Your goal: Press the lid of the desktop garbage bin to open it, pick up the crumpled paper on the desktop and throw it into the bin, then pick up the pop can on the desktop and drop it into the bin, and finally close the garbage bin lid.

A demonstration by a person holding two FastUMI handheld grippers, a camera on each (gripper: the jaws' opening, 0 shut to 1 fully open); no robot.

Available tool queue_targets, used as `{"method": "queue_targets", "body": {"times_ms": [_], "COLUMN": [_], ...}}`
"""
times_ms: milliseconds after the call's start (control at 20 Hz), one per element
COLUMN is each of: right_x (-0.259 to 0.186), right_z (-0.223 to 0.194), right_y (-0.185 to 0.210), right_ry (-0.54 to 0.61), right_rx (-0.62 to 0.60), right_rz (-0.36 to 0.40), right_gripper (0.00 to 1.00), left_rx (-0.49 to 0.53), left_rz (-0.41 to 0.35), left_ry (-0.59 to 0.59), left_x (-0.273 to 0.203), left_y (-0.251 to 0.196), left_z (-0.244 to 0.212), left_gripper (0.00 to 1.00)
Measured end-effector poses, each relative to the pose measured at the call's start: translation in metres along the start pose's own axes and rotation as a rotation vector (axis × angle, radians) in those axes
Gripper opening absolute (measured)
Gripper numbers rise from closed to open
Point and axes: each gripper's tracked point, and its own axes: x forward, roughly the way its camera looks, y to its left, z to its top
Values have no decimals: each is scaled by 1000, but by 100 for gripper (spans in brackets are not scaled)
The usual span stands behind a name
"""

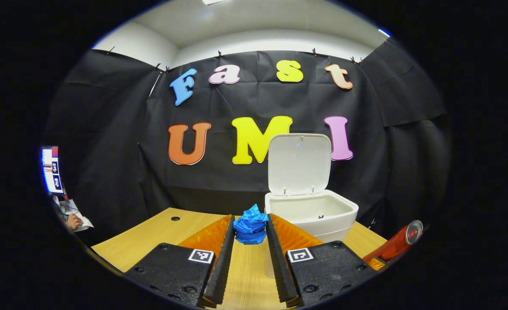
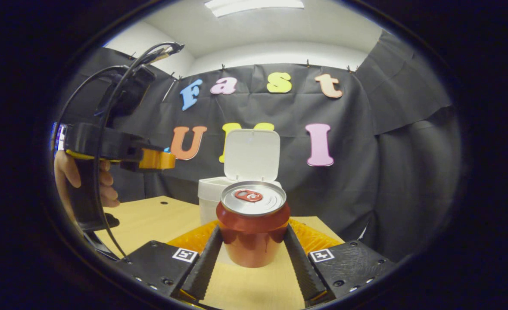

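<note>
Left gripper (image 1: 250, 230) clamped on the crumpled blue paper ball (image 1: 250, 224), both fingers pressing its sides, held above the light wooden desktop (image 1: 150, 239). White plastic garbage bin (image 1: 312, 213) stands near the desktop's far edge, its hinged lid (image 1: 299, 163) upright, open. Right gripper (image 2: 253, 245) closed on the red aluminium pop can (image 2: 253, 226), upright, fingers against both sides. A hand (image 2: 70, 172) holds the left gripper.
</note>
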Motion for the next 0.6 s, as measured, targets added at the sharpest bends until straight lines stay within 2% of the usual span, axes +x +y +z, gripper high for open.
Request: {"method": "queue_targets", "body": {"times_ms": [250,450,600], "right_x": [6,9,15], "right_z": [-8,-17,-28], "right_y": [-3,3,-1], "right_ry": [30,55,78], "right_rx": [35,33,43], "right_rz": [2,34,31], "right_gripper": [80,79,79], "left_rx": [-16,-50,21], "left_rz": [8,-23,-15], "left_ry": [-19,-87,-72], "left_x": [49,89,113], "left_y": [-26,-48,-67], "left_z": [6,16,7], "left_gripper": [47,47,47]}}
